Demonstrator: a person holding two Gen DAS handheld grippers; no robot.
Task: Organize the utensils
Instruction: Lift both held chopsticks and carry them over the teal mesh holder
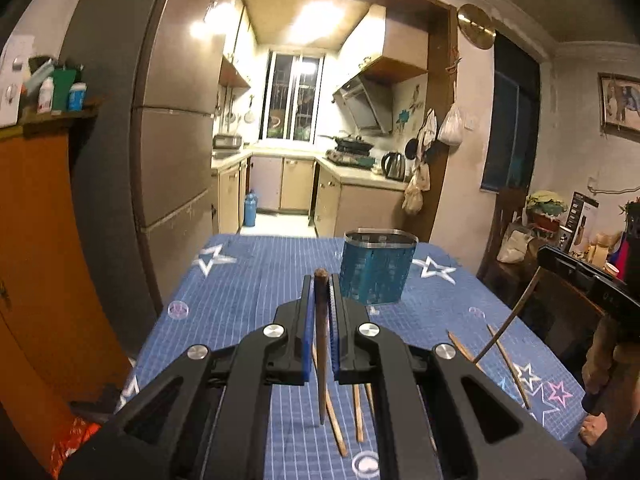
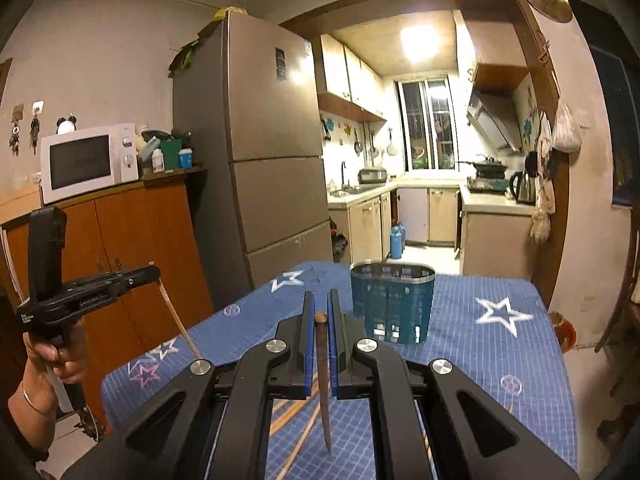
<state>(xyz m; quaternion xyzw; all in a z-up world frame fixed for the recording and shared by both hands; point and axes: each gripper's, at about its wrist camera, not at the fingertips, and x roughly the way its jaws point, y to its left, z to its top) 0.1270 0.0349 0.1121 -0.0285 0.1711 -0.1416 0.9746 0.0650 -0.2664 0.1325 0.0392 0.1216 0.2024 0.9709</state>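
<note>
Left wrist view: the left gripper has its jaws clamped on a dark chopstick, lower tip hidden behind its body. Loose chopsticks lie on the blue starred desk. Rightward stands the teal holder. The right gripper likewise pinches a brown chopstick.

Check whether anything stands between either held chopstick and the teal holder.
Nothing visible does. Each gripper, left gripper and right gripper, clamps a chopstick; only bare tablecloth lies before the teal holder.
</note>
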